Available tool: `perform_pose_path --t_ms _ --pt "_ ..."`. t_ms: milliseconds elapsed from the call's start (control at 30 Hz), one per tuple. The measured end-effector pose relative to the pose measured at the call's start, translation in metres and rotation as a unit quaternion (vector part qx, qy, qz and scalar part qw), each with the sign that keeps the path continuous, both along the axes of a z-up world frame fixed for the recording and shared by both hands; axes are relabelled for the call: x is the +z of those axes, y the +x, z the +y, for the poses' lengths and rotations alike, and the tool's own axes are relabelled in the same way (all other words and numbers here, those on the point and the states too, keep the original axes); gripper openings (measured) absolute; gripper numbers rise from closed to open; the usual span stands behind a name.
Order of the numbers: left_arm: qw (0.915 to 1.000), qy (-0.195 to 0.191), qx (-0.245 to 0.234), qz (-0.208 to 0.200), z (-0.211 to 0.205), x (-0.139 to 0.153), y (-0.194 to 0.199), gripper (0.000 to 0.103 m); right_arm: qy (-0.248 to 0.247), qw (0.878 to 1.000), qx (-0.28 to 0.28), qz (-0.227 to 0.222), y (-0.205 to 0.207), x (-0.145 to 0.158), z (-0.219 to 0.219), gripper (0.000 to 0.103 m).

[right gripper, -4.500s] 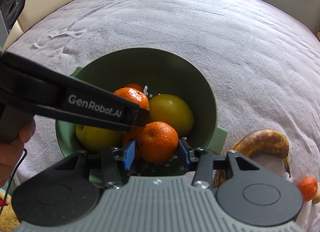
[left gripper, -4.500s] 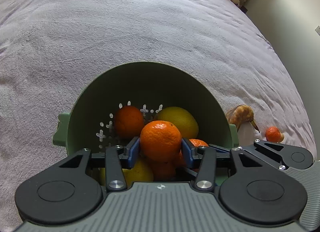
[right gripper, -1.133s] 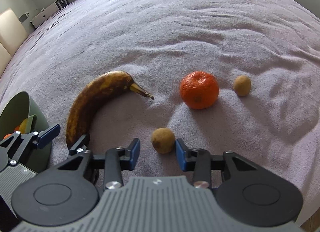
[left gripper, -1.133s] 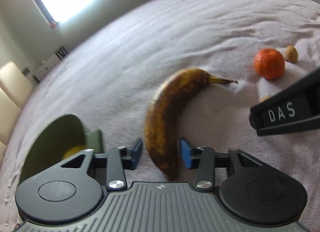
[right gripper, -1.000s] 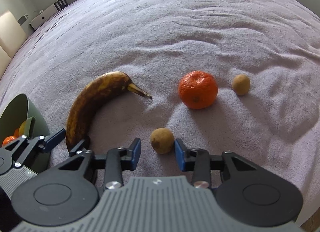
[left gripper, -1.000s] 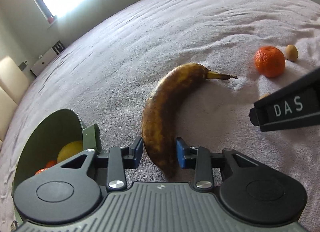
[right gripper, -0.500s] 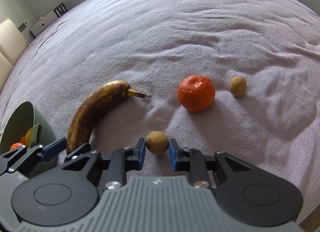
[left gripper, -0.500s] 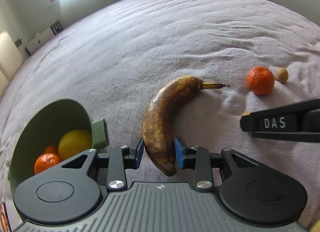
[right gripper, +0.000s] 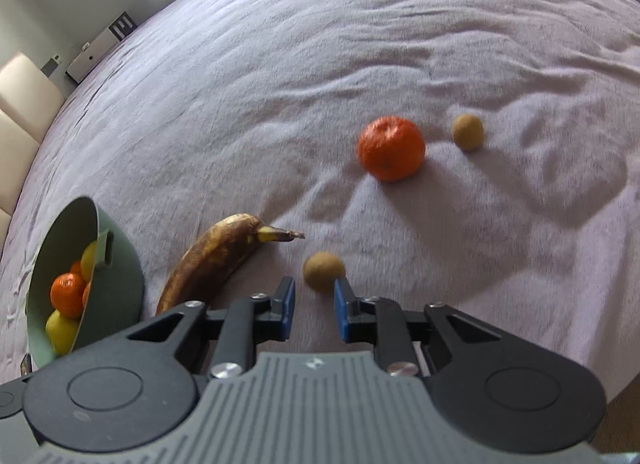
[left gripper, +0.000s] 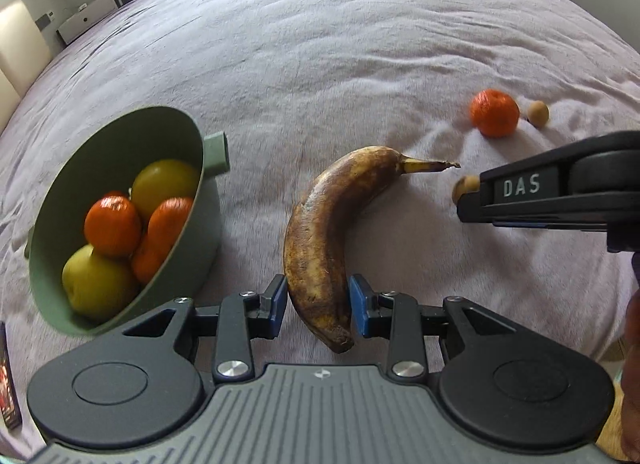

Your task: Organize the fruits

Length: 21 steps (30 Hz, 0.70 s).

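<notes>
My left gripper (left gripper: 318,304) is shut on the lower end of a brown, overripe banana (left gripper: 332,215), whose stem points right. In the right wrist view the banana (right gripper: 216,256) shows left of my right gripper (right gripper: 314,296), which is shut on a small round brown fruit (right gripper: 324,270) held at the very tips of its blue pads. That fruit (left gripper: 466,185) shows at the tip of one of the right gripper's fingers (left gripper: 520,187). A green bowl (left gripper: 120,119) with mandarins and yellow fruit stands at the left. A loose mandarin (right gripper: 391,148) and a second small brown fruit (right gripper: 467,131) lie on the cloth beyond.
A wrinkled lilac cloth (left gripper: 320,43) covers the whole surface. A dark flat object (left gripper: 8,380) lies at the left edge near the bowl. Cream cushions (right gripper: 24,111) and a white unit (left gripper: 96,15) stand beyond the far edge. A hand (left gripper: 632,344) shows at the right edge.
The right jaws have closed onto the small brown fruit. My left gripper has risen and rolled with the banana in it, which brings more of the bowl's inside into view.
</notes>
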<state>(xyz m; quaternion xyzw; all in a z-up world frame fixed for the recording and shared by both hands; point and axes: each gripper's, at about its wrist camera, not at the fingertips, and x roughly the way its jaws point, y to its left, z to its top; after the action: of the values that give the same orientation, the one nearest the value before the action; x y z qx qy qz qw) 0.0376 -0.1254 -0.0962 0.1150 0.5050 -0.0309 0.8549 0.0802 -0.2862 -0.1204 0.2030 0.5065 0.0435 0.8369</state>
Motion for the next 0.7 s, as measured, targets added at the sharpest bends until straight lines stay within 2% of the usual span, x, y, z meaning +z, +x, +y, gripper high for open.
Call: perform_pose_path --t_ms 167,300,333,367,400,433,500,600,700 --pt "0.9998 -0.01 0.001 0.015 0.005 -0.012 -0.002 0.039 -0.001 1.0 0.005 0.015 -0.003 -0.01 0.001 0.018" --pt "0.9995 -0.021 -0.02 0.01 0.008 -0.014 -0.006 0.041 0.006 1.0 0.005 0.028 -0.002 -0.018 0.0 0.019" --pt "0.9993 -0.027 -0.026 0.01 0.01 -0.013 -0.007 0.043 0.005 1.0 0.007 0.027 -0.003 -0.018 0.0 0.019" --pt "0.9989 -0.036 -0.03 0.01 0.012 -0.013 -0.007 0.053 0.004 1.0 0.011 0.026 -0.003 -0.018 0.001 0.02" --pt "0.9982 -0.047 -0.035 0.01 0.016 -0.012 -0.007 0.059 0.003 1.0 0.015 0.025 -0.003 -0.018 0.001 0.021" --pt "0.9975 -0.061 -0.036 0.009 0.02 -0.011 -0.007 0.058 0.002 0.999 0.021 0.025 -0.003 -0.019 0.002 0.022" --pt "0.9959 -0.085 -0.03 -0.005 0.029 -0.009 -0.007 0.059 0.008 0.999 0.031 0.024 -0.004 -0.018 0.002 0.03" --pt "0.9916 -0.117 -0.039 -0.039 0.038 -0.005 -0.006 0.063 0.007 0.999 0.034 0.022 -0.007 -0.016 -0.001 0.031" --pt "0.9903 -0.118 -0.051 -0.054 0.036 -0.008 -0.004 0.063 -0.004 0.999 0.028 0.015 -0.009 -0.014 -0.004 0.031"
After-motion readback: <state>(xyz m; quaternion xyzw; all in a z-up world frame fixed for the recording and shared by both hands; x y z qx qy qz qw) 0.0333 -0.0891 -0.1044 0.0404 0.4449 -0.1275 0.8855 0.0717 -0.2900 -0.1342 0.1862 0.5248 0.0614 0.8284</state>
